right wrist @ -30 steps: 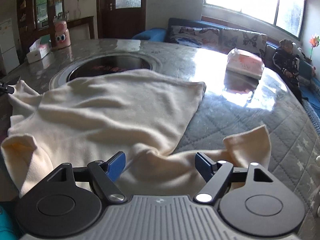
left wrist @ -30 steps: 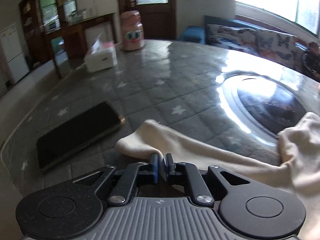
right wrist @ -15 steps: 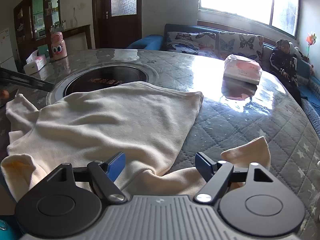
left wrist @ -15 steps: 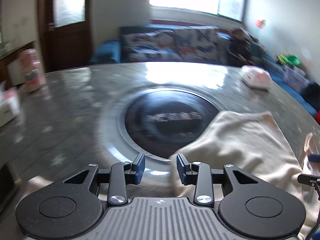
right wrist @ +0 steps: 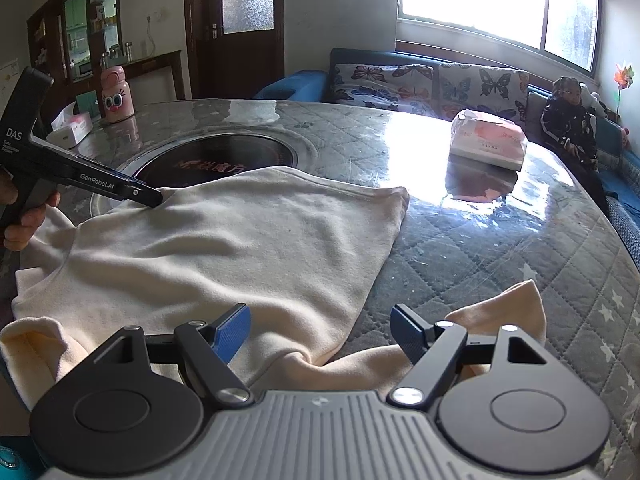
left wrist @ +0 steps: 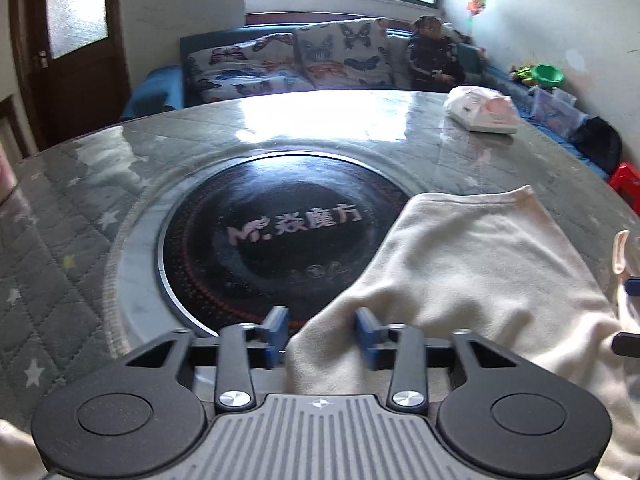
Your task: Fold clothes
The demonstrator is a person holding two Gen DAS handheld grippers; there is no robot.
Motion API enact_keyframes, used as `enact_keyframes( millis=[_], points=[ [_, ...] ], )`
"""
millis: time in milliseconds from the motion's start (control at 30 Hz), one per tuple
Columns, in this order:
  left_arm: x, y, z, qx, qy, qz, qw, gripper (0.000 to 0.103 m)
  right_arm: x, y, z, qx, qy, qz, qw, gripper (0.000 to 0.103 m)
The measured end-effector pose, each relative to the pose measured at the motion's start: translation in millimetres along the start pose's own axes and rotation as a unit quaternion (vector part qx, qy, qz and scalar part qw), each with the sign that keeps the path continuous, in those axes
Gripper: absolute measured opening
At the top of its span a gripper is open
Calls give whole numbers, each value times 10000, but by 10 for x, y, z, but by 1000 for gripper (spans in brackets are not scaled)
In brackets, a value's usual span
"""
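1. Round quilted table [right wrist: 500,240] with dark inset cooktop [left wrist: 280,232] at its middle; cream garment [right wrist: 240,248] spread flat across the near half, its far edge lapping the cooktop rim, one sleeve [right wrist: 508,312] lying off to the right.
2. Left gripper [left wrist: 322,334] swung round since a second ago: then pinched shut on a cloth corner beside a dark flat slab, now facing the sofa with the garment's left edge between its blue pads [left wrist: 276,330]. Jaws narrowly apart and closing; no firm pinch visible.
3. Right gripper [right wrist: 320,330] unmoved from earlier, jaws wide, nothing held, poised over the near hem.
4. Hard to tell: pad contact with cloth, blurred. Person's hand [right wrist: 28,220] cut off at left edge.
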State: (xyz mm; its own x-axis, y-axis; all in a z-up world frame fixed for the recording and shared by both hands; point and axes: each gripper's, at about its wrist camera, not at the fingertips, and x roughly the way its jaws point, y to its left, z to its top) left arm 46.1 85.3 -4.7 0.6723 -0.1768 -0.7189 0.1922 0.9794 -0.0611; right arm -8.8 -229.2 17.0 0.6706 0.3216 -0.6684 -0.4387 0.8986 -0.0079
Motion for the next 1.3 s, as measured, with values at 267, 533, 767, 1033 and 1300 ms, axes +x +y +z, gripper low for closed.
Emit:
enact_keyframes(
  millis=[267, 533, 767, 1033, 1300],
  points=[
    [-333, -272, -24, 328, -650, -640, 9953, 5, -44, -18, 35, 8, -65, -88, 9999, 79],
    [-504, -1008, -362, 1699, -525, -1876, 9660, 4, -96, -174, 121, 292, -218, -308, 9989, 79],
    [-486, -747, -36, 1167, -977, -985, 9834, 17, -99, -195, 146, 286, -253, -313, 9988, 79],
    [127, -380, 237, 885, -549, -267, 9942, 49, -68, -113, 129, 273, -250, -143, 9992, 79],
    [289, -278, 179, 610, -169, -503, 9967, 24, -60, -123, 142, 261, -242, -152, 9993, 79]
  ],
)
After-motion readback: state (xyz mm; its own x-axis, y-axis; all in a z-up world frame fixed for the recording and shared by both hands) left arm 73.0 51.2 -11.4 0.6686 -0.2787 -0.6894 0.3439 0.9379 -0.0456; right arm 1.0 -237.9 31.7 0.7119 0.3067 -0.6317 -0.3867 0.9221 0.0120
